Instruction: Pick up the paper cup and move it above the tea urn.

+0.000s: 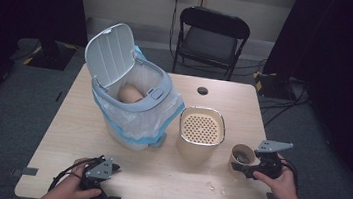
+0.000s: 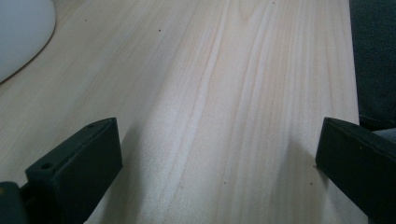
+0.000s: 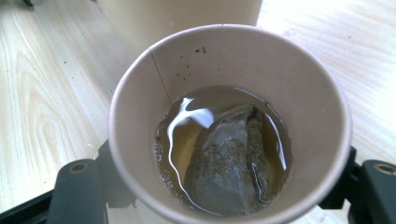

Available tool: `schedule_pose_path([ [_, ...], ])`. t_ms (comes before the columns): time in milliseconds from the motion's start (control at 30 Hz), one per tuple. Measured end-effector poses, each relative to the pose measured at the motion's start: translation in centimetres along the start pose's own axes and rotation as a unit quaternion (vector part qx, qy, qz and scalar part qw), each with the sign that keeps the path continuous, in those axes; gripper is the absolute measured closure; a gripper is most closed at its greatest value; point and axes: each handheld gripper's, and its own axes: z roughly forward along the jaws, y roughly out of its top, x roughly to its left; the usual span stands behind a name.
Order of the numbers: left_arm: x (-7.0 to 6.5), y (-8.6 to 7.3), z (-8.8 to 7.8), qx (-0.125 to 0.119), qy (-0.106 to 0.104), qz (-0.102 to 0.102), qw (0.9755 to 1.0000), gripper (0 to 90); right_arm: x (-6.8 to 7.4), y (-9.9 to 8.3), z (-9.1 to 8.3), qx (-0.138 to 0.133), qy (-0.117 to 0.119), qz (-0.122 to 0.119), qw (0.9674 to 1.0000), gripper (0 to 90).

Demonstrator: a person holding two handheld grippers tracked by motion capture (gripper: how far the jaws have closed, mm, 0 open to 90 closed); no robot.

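below the paper cup's [image 3: 229, 116] rim, right gripper [image 1: 249, 169] clamps it, pads hidden; left gripper [image 1: 104, 187] agape.

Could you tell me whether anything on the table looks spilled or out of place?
A few small wet-looking marks lie on the light wooden table, left of the brown paper cup holding tea and a soaked tea bag. Dark specks dot the cup's inner wall.

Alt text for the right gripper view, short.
A brown paper cup seen from above sits between the right tool's two black jaws, which close on its sides. A soaked tea bag lies in shallow brownish tea. Behind is a pale wooden table.
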Motion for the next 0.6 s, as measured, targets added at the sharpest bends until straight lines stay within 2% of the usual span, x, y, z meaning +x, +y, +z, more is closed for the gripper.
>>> schedule_pose_path([
  [600,0.0,0.0,0.0,0.000,0.000,0.000,1.0000,0.0,-1.7,2.3,-0.4,-0.002,-0.014,0.000,0.9999,27.2],
])
